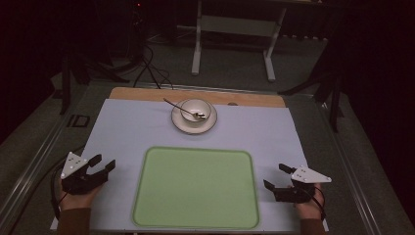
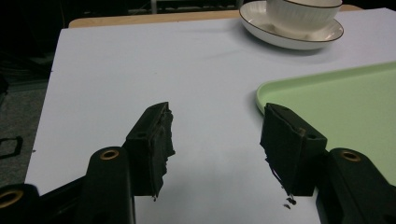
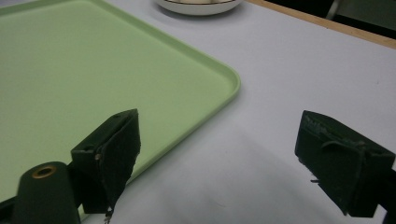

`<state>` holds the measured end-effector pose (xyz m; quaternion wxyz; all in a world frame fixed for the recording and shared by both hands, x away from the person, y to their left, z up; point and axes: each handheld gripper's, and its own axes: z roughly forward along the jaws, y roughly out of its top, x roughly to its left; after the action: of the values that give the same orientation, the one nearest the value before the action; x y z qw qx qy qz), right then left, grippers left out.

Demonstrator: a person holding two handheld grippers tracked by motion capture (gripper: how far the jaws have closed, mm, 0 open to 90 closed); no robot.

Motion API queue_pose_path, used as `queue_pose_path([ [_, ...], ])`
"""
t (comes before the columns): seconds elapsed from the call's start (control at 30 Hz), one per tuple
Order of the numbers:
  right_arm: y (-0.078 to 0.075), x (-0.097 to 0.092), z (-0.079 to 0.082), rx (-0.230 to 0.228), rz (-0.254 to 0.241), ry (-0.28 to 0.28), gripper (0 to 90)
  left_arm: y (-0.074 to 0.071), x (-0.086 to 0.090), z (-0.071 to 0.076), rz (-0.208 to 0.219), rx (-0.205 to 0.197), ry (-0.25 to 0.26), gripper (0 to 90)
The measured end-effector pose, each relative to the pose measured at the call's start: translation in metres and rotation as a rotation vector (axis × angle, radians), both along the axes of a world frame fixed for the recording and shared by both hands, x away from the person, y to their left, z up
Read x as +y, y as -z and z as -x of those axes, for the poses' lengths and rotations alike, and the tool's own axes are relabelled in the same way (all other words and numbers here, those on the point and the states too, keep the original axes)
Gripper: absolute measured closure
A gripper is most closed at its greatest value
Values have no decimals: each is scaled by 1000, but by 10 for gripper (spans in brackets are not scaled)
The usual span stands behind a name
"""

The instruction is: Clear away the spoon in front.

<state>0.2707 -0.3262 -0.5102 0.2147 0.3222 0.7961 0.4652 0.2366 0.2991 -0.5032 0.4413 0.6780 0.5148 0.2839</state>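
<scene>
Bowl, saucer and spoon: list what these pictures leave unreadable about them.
- Inside of the bowl: the left gripper view looks from low down, and the top edge cuts its rim.
- Spoon: in the high view too small and dim to tell whether the bowl holds anything besides it.
- Saucer: in the right gripper view the top edge leaves just its near rim.
- Saucer's far side: hidden behind the bowl in the left gripper view.

Left tool and right tool, both empty, flank the green tray.
</scene>
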Motion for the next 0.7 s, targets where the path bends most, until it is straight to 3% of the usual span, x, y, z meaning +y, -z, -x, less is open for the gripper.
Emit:
queue_pose_path([
  [0.2, 0, -1, -1, -2, -3, 2, 140, 1, -2, -2, -13, 3, 0, 423],
  [0.43, 1, -1, -1, 0, 1, 3, 140, 1, -4, -6, 6, 7, -3, 418],
  [0.7, 1, -2, 0, 1, -6, 8, 140, -10, -13, -12, 3, -8, 20, 413],
])
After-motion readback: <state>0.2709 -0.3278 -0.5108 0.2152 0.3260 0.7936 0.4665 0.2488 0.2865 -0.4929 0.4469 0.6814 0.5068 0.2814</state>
